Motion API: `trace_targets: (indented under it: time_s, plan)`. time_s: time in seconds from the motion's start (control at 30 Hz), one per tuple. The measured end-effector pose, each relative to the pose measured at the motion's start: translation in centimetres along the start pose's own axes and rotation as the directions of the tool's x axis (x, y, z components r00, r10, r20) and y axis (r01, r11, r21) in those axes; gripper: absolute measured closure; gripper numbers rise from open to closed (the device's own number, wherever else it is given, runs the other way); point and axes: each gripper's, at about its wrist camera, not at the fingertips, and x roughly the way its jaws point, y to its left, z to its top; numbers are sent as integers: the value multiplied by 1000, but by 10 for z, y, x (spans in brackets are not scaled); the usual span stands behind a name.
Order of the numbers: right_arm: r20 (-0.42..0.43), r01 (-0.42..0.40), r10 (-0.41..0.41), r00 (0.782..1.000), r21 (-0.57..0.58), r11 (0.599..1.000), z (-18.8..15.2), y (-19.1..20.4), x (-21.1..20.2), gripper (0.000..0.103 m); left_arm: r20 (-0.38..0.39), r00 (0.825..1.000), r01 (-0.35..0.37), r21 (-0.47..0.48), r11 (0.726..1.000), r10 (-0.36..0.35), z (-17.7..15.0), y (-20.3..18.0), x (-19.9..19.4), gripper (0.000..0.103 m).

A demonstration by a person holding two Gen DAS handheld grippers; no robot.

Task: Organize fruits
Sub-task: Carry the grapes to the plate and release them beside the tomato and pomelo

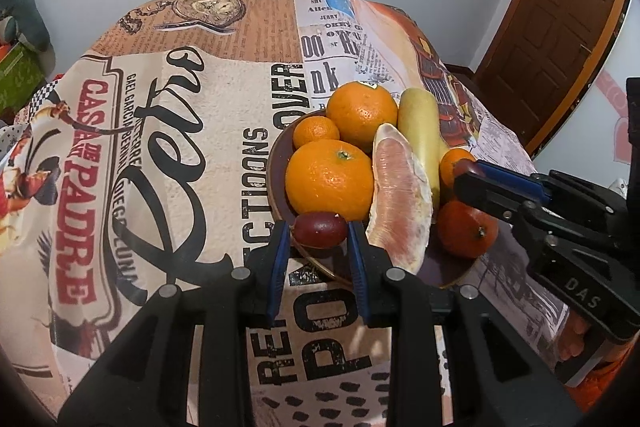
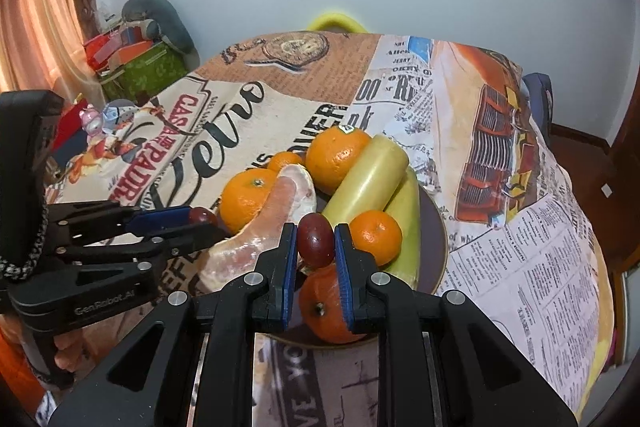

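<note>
A dark plate (image 1: 276, 167) (image 2: 434, 239) holds oranges (image 1: 330, 185) (image 2: 246, 199), small tangerines (image 1: 466, 229) (image 2: 376, 235), a pomelo segment (image 1: 402, 195) (image 2: 256, 239) and a pale yellow-green fruit (image 1: 420, 131) (image 2: 370, 177). My left gripper (image 1: 318, 233) (image 2: 200, 217) is shut on a red grape (image 1: 319, 230) (image 2: 202, 215) over the plate's near-left rim. My right gripper (image 2: 316, 241) (image 1: 466, 171) is shut on another red grape (image 2: 315, 239) (image 1: 466, 167) above the tangerines at the plate's right side.
The table wears a printed newspaper-pattern cloth (image 1: 180, 147) (image 2: 520, 227). A green box with clutter (image 2: 140, 67) stands off the far left. A wooden door (image 1: 560, 19) is at the right. A yellow chair back (image 2: 334, 21) shows behind the table.
</note>
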Motion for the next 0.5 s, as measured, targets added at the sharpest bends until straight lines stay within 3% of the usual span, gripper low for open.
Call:
trace_targets:
  time_s: [0.5]
  plan:
    - [-18,-27,27,999,4,1000,0,-3,10,81,-12,1000,-11,-21,1000,11,2,4,7,67]
